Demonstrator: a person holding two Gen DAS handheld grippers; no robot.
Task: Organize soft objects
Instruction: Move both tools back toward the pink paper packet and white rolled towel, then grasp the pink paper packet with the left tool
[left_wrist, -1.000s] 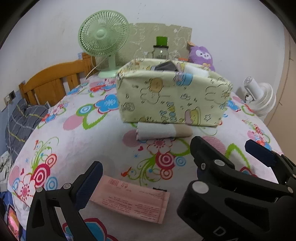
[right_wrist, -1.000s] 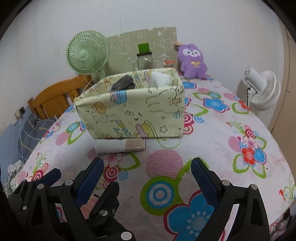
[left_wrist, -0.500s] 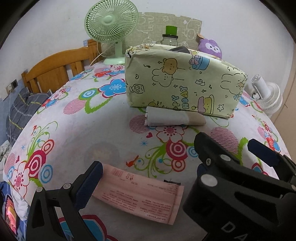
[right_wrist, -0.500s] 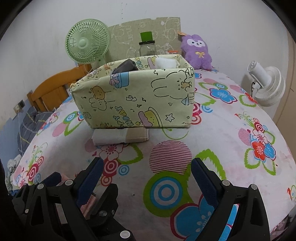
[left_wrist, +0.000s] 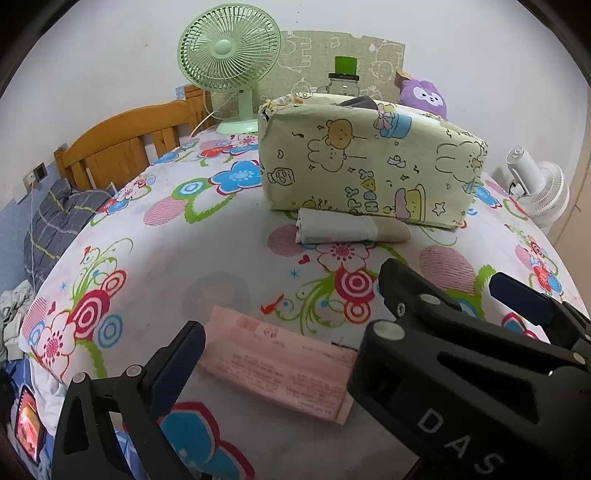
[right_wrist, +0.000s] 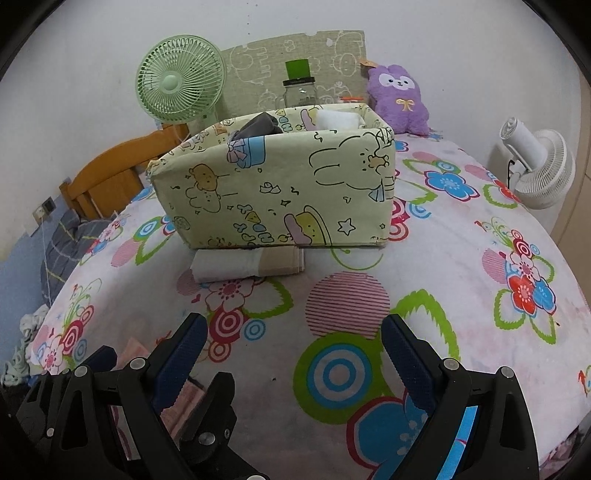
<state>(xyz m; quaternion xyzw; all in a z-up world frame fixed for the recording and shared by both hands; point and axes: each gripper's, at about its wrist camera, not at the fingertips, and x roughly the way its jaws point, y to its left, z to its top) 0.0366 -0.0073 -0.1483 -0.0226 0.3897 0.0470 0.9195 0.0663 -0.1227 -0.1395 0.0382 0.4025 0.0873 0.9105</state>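
A flat pink packet (left_wrist: 280, 365) lies on the floral bed sheet (left_wrist: 184, 266). My left gripper (left_wrist: 291, 350) hangs open just above it, one blue pad (left_wrist: 181, 354) beside its left end; the other finger is hidden behind my right gripper. A folded white-and-beige cloth (left_wrist: 351, 230) (right_wrist: 247, 262) rests against the front of a cartoon-print fabric box (left_wrist: 369, 166) (right_wrist: 280, 192). Inside the box are a dark grey item (right_wrist: 258, 123) and a white item (right_wrist: 338, 120). My right gripper (right_wrist: 295, 343) is open over bare sheet, with nothing between its fingers.
A purple plush (right_wrist: 399, 99), a jar with a green lid (right_wrist: 299, 88) and a green fan (left_wrist: 229, 48) stand behind the box. A white fan (right_wrist: 535, 166) is off the bed's right side. A wooden headboard (left_wrist: 122, 147) is at left.
Both grippers have come lower and closer to the box and the cloth. The pink packet now sits further in between the left fingers. Neither gripper has changed its opening.
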